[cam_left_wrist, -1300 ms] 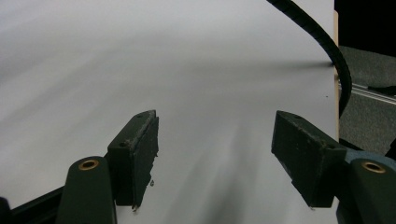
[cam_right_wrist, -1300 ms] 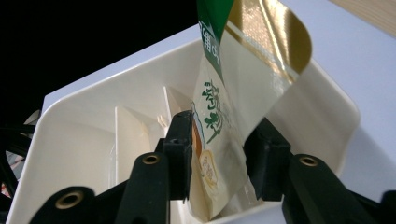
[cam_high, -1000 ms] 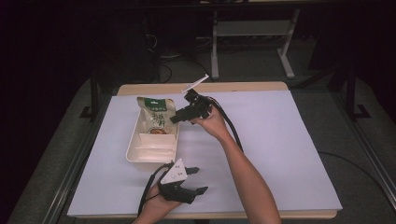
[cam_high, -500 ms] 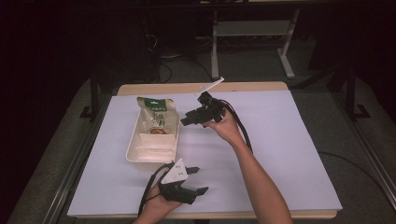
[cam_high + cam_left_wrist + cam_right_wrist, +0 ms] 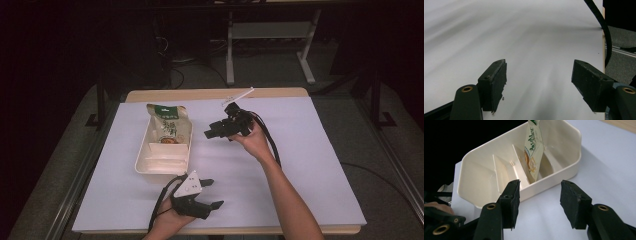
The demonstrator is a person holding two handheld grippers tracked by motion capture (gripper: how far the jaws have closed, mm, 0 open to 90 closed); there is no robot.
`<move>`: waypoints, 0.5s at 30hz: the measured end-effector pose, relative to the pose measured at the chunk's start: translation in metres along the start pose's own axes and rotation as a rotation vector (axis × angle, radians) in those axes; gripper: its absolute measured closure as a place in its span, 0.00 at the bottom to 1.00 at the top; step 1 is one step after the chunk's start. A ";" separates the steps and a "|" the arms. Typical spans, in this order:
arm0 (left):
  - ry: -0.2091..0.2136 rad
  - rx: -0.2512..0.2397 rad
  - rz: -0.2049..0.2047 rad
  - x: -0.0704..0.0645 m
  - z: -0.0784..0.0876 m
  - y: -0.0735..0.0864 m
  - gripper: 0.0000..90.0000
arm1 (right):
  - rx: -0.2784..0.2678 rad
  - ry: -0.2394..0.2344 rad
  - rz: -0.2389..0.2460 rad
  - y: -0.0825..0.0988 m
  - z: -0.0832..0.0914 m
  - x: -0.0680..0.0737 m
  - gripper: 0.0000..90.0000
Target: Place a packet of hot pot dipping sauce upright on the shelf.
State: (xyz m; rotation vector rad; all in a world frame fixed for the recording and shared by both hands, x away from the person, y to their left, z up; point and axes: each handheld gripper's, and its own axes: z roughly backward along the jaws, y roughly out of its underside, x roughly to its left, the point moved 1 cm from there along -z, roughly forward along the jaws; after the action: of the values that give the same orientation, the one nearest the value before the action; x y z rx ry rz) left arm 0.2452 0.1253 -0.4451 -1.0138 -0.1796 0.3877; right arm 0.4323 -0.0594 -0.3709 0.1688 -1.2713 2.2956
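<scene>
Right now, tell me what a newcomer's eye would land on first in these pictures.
The cream tray on the left of the white table stands out, with a green-topped pouch leaning in its far end. Just right of it, the right gripper hangs with its fingers apart and empty, aimed at the tray; they have just been opening. The left gripper rests open near the front edge.
</scene>
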 end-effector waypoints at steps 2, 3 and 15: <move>-0.002 0.000 0.003 0.001 0.000 0.000 0.30 | -0.006 0.003 0.000 0.005 0.006 0.001 0.54; -0.002 0.000 0.003 0.001 0.000 0.000 0.30 | -0.006 0.003 0.000 0.005 0.006 0.001 0.54; -0.004 0.008 -0.017 -0.002 -0.001 -0.001 0.30 | -0.028 0.027 -0.023 0.027 0.034 0.001 0.53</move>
State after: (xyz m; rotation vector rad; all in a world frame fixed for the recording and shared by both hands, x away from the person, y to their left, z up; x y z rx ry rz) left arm 0.2438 0.1229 -0.4450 -1.0033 -0.1901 0.3746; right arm 0.4140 -0.0984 -0.3723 0.1423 -1.2805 2.2521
